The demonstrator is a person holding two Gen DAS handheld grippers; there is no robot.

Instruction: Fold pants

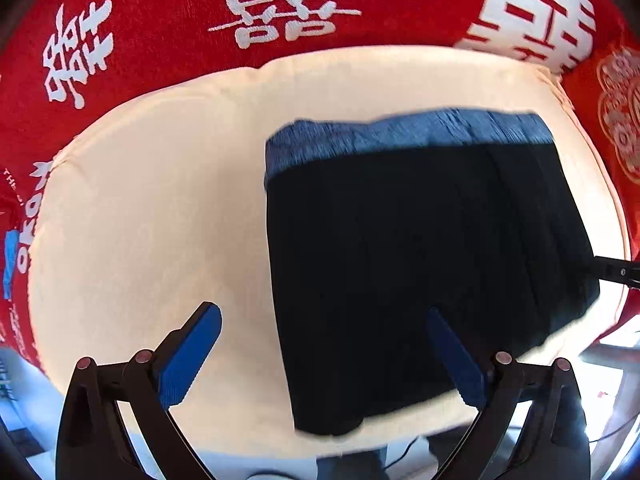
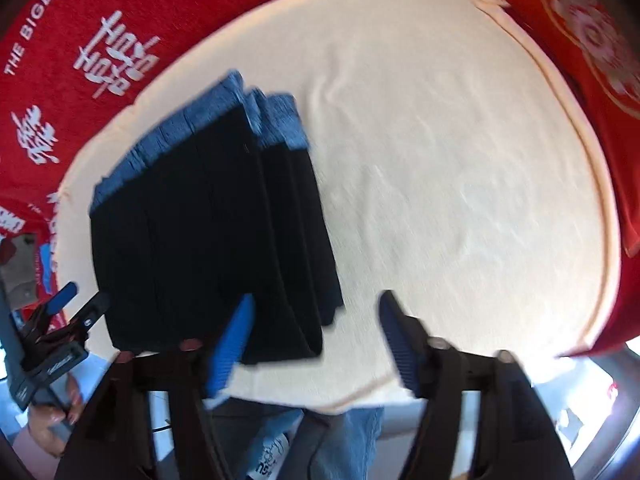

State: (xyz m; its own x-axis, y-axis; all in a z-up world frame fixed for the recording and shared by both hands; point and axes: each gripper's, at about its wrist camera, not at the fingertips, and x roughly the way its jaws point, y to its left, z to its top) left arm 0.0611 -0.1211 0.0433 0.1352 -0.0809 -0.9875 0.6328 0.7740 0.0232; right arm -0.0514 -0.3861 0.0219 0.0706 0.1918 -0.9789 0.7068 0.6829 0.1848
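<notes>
The black pants (image 1: 420, 264) with a blue waistband lie folded into a compact stack on the cream cloth (image 1: 152, 216). My left gripper (image 1: 324, 324) hangs open above the stack's near left corner, with nothing between its blue pads. In the right wrist view the same folded pants (image 2: 208, 240) sit left of centre, waistband layers fanned at the far end. My right gripper (image 2: 316, 312) is open over the stack's near right edge, its left pad above the black fabric, gripping nothing. The left gripper (image 2: 84, 296) shows at the far left, held by a hand (image 2: 52, 416).
A red cloth with white characters (image 1: 280, 4) surrounds the cream cloth on the far side and both flanks. The table's near edge runs along the bottom of both views. A person's jeans (image 2: 344, 432) stand close behind that edge. The right gripper's tip (image 1: 618, 270) pokes in at the stack's right.
</notes>
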